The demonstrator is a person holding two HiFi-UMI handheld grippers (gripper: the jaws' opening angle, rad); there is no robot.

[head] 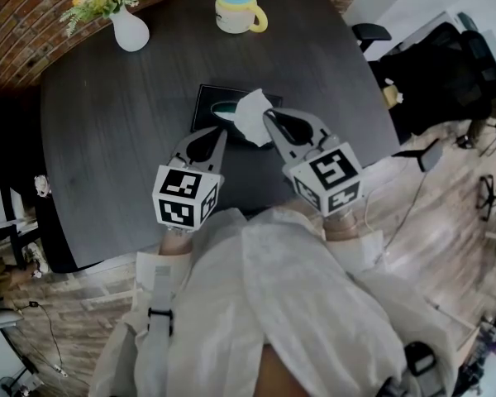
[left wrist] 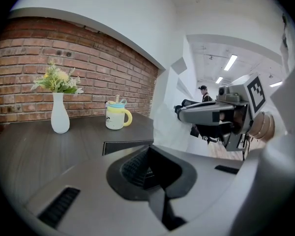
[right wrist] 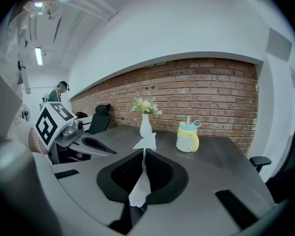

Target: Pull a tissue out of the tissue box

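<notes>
Tissue, white and crumpled, hangs over the right end of the dark tissue box near the middle of the table, pinched between the closed jaws of the right tool. The left tool is closed on nothing, its tip at the box's near edge. Both tools point away from the person, tilted slightly down. A vase and a mug stand well apart at the far edge, and bare tabletop flanks the box.
</notes>
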